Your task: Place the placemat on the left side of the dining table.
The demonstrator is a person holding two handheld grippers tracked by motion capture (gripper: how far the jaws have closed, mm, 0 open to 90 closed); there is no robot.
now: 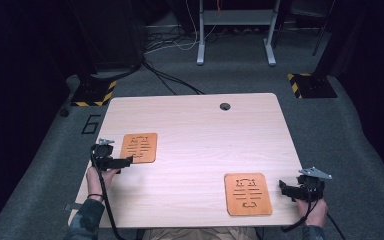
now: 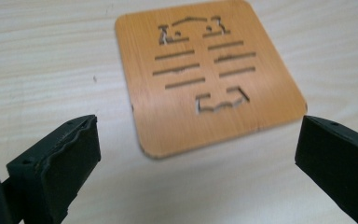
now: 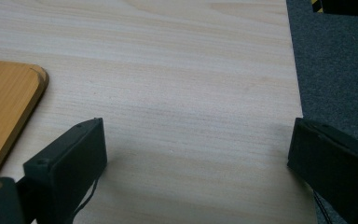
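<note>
Two orange wooden mats with cut-out slots lie flat on the pale wooden table (image 1: pixel 195 145). One mat (image 1: pixel 139 147) lies at the left, the other mat (image 1: pixel 247 194) near the front right. My left gripper (image 1: pixel 124 162) is just off the left mat's near corner, held by a hand. In the left gripper view its jaws stand wide apart, open and empty (image 2: pixel 198 135), with the mat (image 2: pixel 205 74) just beyond them. My right gripper (image 1: pixel 285 186) sits to the right of the other mat, by the table's right edge. It is open (image 3: pixel 196 128), with bare table between the jaws and the mat's corner (image 3: pixel 4 107) at the left.
A cable hole (image 1: pixel 225 106) is near the table's far edge. Grey carpet (image 3: pixel 335 56) lies just past the right edge. On the floor behind stand a white desk frame (image 1: pixel 235 30), loose cables (image 1: pixel 170 80) and two yellow-and-black striped bases (image 1: pixel 94 93) (image 1: pixel 310 85).
</note>
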